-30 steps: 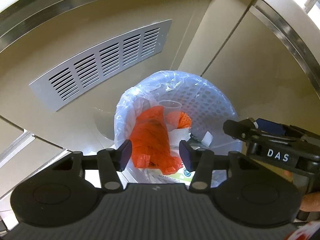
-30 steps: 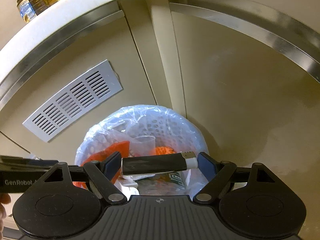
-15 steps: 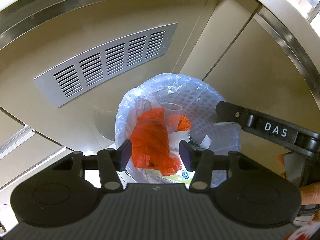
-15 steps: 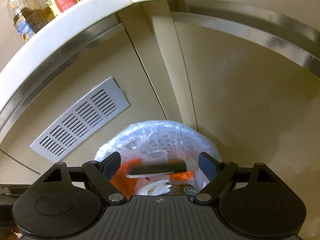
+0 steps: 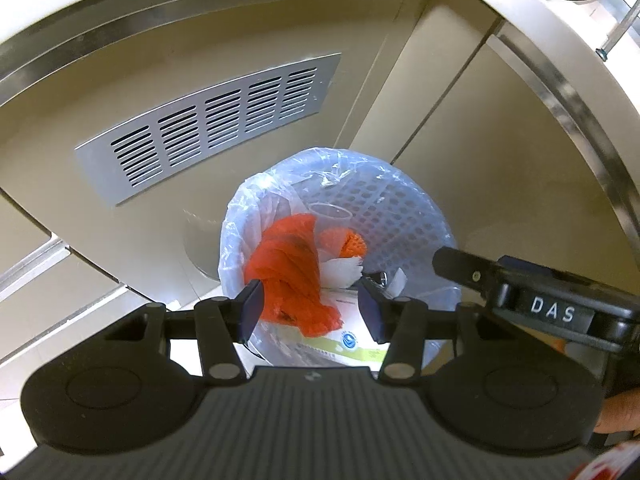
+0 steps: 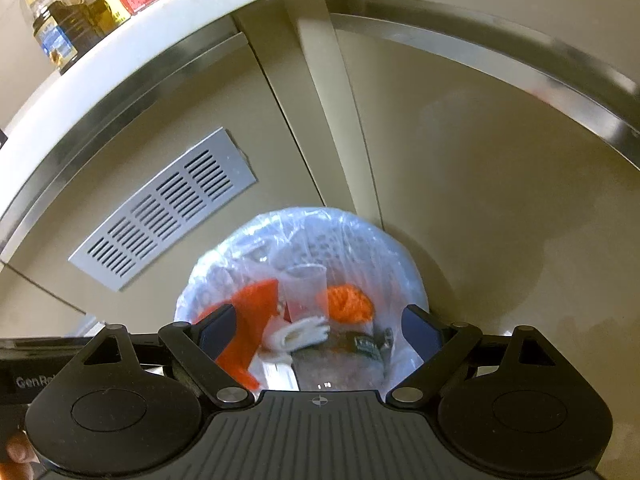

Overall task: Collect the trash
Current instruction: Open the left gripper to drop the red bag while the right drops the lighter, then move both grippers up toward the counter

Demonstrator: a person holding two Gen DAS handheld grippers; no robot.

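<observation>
A white perforated trash bin lined with a clear plastic bag stands on the floor against beige cabinets; it also shows in the right wrist view. Inside lie an orange plastic bag, a clear plastic cup, an orange net, white paper and a dark lighter. My left gripper is open and empty above the bin's near rim. My right gripper is open and empty over the bin; its body shows at the right of the left wrist view.
A silver vent grille sits in the cabinet panel left of the bin. Bottles of oil and sauce stand on the white countertop above. Steel trim runs under the counter edge.
My right gripper opened and let go of the dark lighter, which fell into the bin. Both grippers rose slightly. The left gripper stayed open.
</observation>
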